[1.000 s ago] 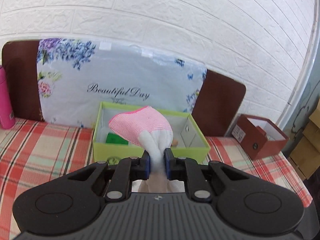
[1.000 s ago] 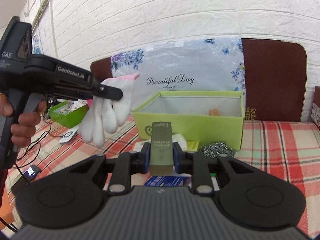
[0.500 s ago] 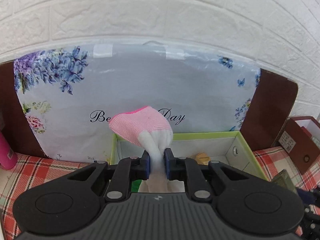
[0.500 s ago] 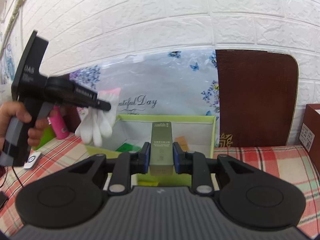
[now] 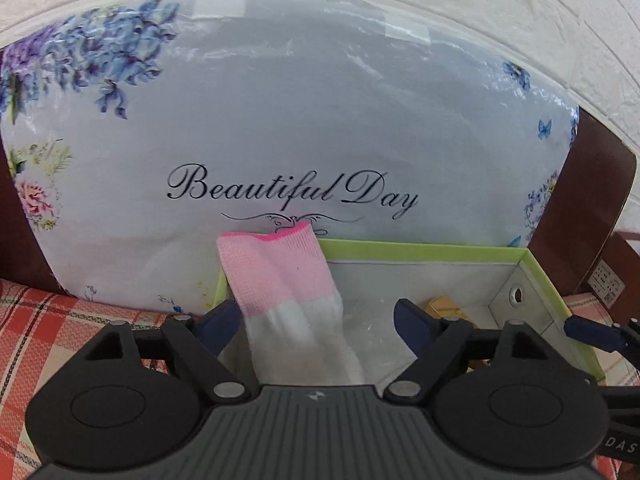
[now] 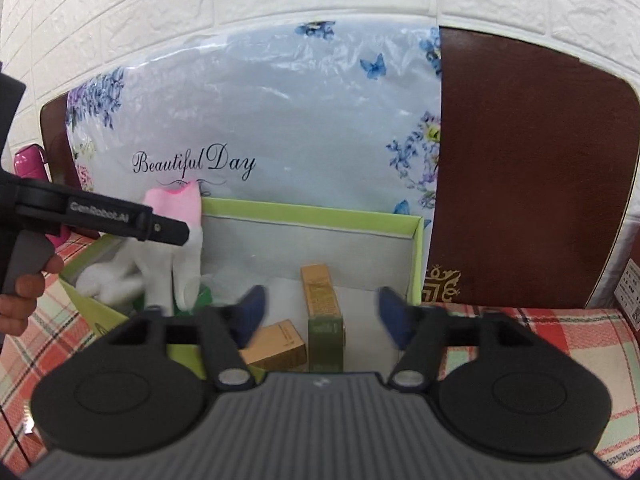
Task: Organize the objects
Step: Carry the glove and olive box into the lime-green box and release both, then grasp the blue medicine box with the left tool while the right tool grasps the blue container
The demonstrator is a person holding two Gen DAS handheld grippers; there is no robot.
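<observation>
A lime green box (image 5: 420,249) (image 6: 320,214) stands open on the checked tablecloth. My left gripper (image 5: 320,316) is open over its left part. The white glove with a pink cuff (image 5: 288,280) (image 6: 180,240) hangs loose between the open fingers, its fingers down inside the box. My right gripper (image 6: 320,314) is open over the box's right part. The olive green carton (image 6: 325,316) stands free in the box between its fingers, beside a tan carton (image 6: 276,344). A green item (image 6: 206,294) lies under the glove.
A floral "Beautiful Day" bag (image 5: 280,140) (image 6: 260,140) and a brown board (image 6: 532,168) lean on the white brick wall behind the box. A pink bottle (image 6: 28,160) stands at the far left. The right gripper's blue fingertip (image 5: 588,330) shows in the left wrist view.
Both grippers moved forward over the green box and opened. The left let go of the glove; the right let go of the olive carton, which now stands in the box.
</observation>
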